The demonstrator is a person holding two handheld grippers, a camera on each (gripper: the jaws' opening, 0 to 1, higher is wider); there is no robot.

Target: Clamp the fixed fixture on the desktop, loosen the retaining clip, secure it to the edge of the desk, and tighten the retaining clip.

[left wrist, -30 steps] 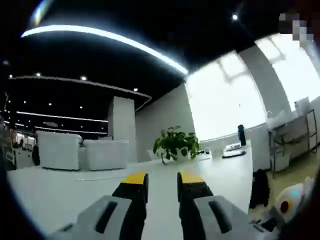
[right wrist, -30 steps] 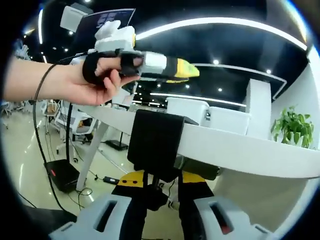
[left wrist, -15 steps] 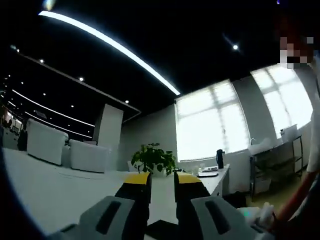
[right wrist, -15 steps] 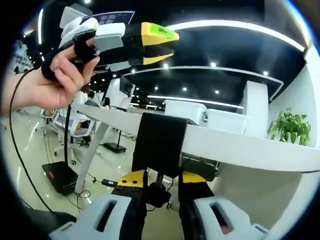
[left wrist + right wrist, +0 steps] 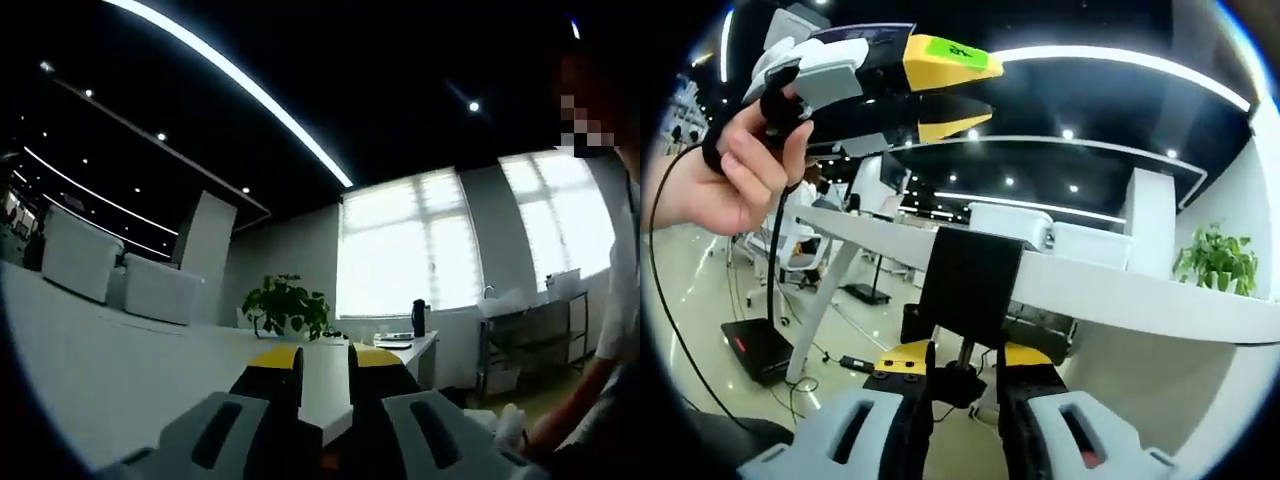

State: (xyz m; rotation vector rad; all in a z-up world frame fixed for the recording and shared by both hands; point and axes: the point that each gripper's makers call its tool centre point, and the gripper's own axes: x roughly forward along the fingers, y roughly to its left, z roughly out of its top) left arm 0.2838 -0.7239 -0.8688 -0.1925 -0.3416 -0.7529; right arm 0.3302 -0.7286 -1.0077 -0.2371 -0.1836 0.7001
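The black fixture (image 5: 970,285) sits upright against the edge of the white desk (image 5: 1120,295), its flat plate facing me. Its thin stem and knob hang below the plate. My right gripper (image 5: 960,365) is shut on that knob between its yellow-tipped jaws. A person's hand (image 5: 735,170) holds my left gripper (image 5: 985,85) high at the upper left, above the desk, jaws apart and holding nothing. In the left gripper view, the left gripper (image 5: 325,360) points across the desk top (image 5: 120,370) with nothing between its jaws.
A potted plant (image 5: 285,305) (image 5: 1215,260) stands at the desk's far end, beside a dark bottle (image 5: 418,318). White sofas (image 5: 110,275) (image 5: 1040,225) lie beyond. A desk leg (image 5: 825,300) and a black floor base (image 5: 750,345) are at left. A person's sleeve (image 5: 610,330) is at right.
In the right gripper view the left gripper has come nearer and further right, and its jaws have spread. The left camera has swung along the desk. The right gripper still holds the fixture.
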